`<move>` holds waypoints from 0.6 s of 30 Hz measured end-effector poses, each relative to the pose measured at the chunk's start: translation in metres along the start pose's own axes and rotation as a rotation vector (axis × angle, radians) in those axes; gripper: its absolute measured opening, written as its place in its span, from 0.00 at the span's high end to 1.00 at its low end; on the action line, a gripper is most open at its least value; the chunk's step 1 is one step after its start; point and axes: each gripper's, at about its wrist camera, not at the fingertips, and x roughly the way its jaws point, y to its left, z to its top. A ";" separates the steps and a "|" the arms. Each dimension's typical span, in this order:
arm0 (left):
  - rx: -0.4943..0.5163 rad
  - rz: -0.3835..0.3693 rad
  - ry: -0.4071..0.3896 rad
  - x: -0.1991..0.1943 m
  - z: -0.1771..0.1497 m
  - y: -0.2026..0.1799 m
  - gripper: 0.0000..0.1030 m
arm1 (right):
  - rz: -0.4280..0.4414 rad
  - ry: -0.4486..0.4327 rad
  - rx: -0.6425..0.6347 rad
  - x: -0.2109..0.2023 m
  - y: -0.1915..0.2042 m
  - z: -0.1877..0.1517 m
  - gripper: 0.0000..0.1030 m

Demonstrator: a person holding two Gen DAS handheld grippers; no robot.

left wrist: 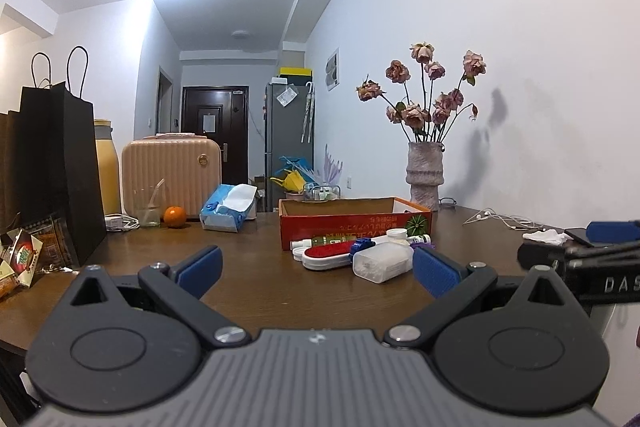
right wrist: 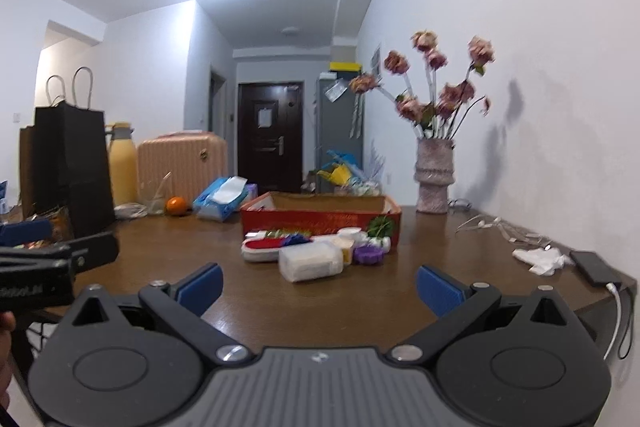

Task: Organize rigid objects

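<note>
A: What is the biggest thing on the table (left wrist: pixel 248 267)?

B: The red cardboard box (left wrist: pixel 356 225). It sits in the middle, open at the top. It looks light and stiff. I think you could push it by a wall, but thin card may bend if you squeeze hard.

A: And next biggest?

B: The red and white case (left wrist: pixel 326 256). It lies flat, just in front of the box. It looks hard and smooth, so it may slip. I would grab it across its narrow sides.

A: What about the clear plastic tub (left wrist: pixel 382 261)?

B: It lies on its side, touching the case. It is see-through with something white inside. It looks light and hard. Grab it across the middle, gently.

A: Any little things?

B: A purple round thing (right wrist: pixel 370 253) and some small white bottles (left wrist: pixel 420 238), right against the box. They could roll.

A: And the tools?

B: The left gripper (left wrist: pixel 316 273) is spread wide and holds nothing. The right gripper (right wrist: pixel 318 285) is spread wide too, empty. Both sit near the table edge, apart from the pile.
</note>
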 end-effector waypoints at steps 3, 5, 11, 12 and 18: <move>0.003 0.000 -0.011 -0.002 0.000 0.000 0.00 | 0.007 -0.012 0.020 0.000 -0.006 0.002 0.00; 0.006 -0.001 -0.011 -0.002 0.000 -0.001 0.00 | 0.017 -0.021 0.040 0.001 -0.009 0.001 0.00; -0.008 0.008 0.035 0.006 -0.003 0.001 0.00 | -0.018 -0.071 0.087 0.002 -0.020 -0.003 0.00; -0.012 0.008 0.041 0.007 -0.004 0.002 0.00 | -0.013 -0.059 0.086 0.003 -0.020 -0.003 0.00; -0.013 0.008 0.057 0.011 -0.007 0.002 0.00 | 0.022 -0.034 0.045 0.009 -0.006 -0.007 0.00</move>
